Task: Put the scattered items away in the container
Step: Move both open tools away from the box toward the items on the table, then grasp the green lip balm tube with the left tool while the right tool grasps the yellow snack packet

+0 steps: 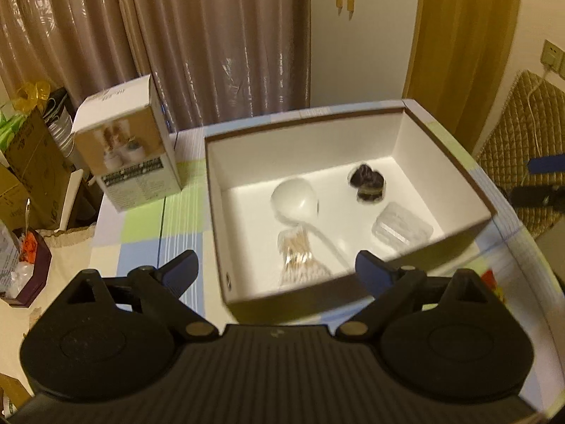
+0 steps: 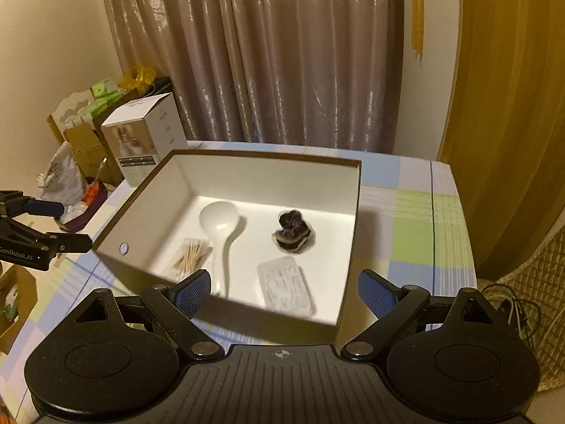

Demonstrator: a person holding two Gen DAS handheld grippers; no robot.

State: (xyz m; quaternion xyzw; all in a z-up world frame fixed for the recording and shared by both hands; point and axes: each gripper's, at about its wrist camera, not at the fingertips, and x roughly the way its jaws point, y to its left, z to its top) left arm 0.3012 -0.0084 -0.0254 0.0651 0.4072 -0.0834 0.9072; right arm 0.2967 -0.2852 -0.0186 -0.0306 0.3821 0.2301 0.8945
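Note:
An open white box with a brown rim stands on the checked tablecloth. Inside lie a white spoon, a clear bag of cotton swabs, a dark hair scrunchie and a clear plastic packet. My left gripper hovers open over the box's near wall with nothing between its fingers. My right gripper is also open and empty, just before the near wall. The left gripper shows at the left edge of the right wrist view.
A white product carton stands upright on the table's far left corner. Beyond the left table edge sit cardboard boxes and bags. Curtains hang behind. A quilted cushion and cables lie to the right.

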